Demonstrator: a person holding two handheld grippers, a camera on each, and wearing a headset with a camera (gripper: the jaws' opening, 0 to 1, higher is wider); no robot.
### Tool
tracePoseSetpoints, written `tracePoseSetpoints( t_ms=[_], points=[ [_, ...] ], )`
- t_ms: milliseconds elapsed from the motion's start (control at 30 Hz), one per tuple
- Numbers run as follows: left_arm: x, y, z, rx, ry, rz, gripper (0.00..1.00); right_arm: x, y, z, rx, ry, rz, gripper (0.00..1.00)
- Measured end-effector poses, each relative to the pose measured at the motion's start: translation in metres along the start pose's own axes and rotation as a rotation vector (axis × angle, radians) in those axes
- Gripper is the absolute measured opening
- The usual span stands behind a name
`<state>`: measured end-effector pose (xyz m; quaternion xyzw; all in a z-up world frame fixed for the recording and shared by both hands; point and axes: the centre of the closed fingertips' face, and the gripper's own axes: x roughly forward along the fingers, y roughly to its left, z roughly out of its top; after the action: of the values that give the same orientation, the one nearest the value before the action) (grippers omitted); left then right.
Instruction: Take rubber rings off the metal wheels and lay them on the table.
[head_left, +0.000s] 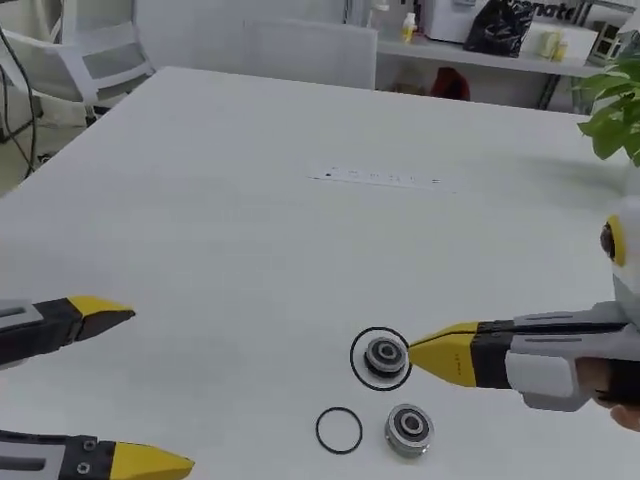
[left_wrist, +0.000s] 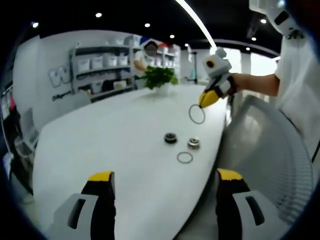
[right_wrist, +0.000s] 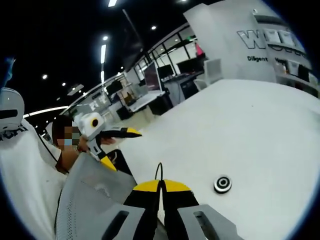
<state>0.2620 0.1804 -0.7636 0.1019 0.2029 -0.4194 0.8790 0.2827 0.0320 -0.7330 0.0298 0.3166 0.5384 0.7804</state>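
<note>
one rubber ring (head_left: 352, 357) pinched by the right gripper (head_left: 413, 351) — left gripper (head_left: 160, 390) spread wide, well apart.

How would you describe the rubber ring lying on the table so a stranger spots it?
On the large white table, find two small round metal wheels near the person's edge. The thin black rubber ring lies flat left of the nearer wheel; the other ring hangs from the right gripper.
</note>
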Motion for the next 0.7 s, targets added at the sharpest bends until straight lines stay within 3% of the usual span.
tracePoseSetpoints(
  t_ms=[133, 300, 700],
  points=[
    [-0.001, -0.002, 0.003, -0.039, -0.034, 0.011, 0.84, 0.013, -0.003, 0.001, -0.005, 0.021, 0.016, 0.0],
    [0.0, 0.0, 0.002, -0.05, -0.029, 0.03, 0.84, 0.029, -0.006, 0.0, -0.009, 0.044, 0.033, 0.0],
    [0.0, -0.001, -0.003, -0.068, -0.016, 0.039, 0.83, 0.065, -0.013, -0.038, -0.013, 0.212, 0.073, 0.0]
  ],
)
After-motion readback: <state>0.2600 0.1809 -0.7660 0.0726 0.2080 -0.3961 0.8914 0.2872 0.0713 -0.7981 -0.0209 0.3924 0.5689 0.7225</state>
